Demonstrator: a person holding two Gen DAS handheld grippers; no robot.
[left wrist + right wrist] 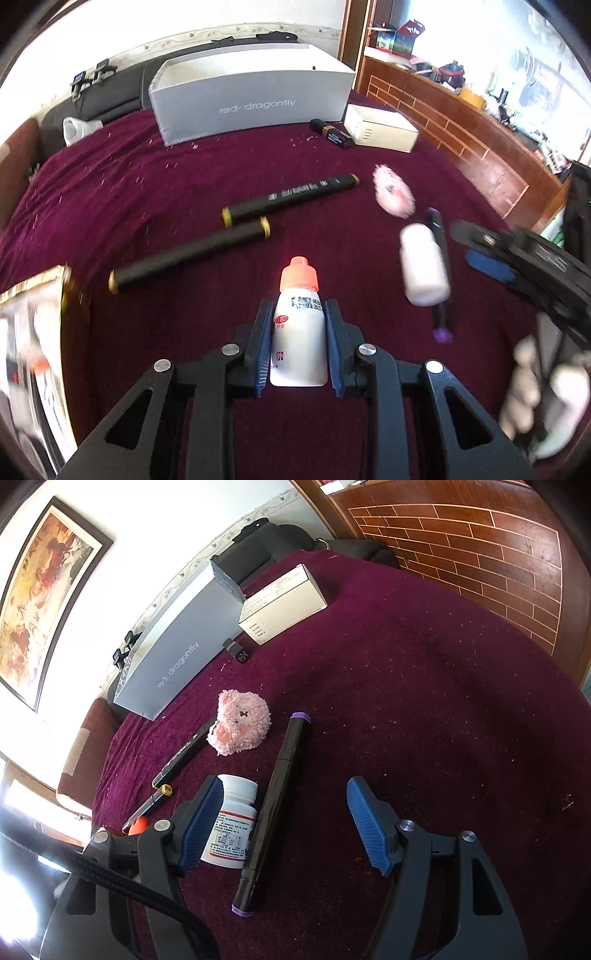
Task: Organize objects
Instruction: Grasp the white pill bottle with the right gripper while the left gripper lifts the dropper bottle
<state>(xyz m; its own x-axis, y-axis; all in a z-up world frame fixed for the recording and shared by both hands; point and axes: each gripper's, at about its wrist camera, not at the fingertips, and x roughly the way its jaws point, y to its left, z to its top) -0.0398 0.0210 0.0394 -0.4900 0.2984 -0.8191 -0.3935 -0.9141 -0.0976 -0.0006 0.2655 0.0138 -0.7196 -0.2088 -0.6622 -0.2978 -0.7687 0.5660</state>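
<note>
My left gripper (299,314) is shut on a small white bottle with an orange cap (298,347), its blue pads pressing both sides of the body just above the burgundy cloth (147,184). The bottle's orange cap (139,825) peeks into the right wrist view. My right gripper (284,786) stands open and holds nothing. A black marker with purple ends (273,808) lies between its fingers, and a white pill bottle (232,823) lies by the left finger. Two black markers with yellow ends (288,199) (188,254) lie ahead, with a pink plush toy (240,725) beyond.
An open grey box marked "red dragonfly" (251,99) stands at the back. Beside it are a small white carton (380,127) and a dark little tube (330,133). A blurred gold-edged box (44,332) is at the left edge. A hand (528,387) holds the right gripper (491,258).
</note>
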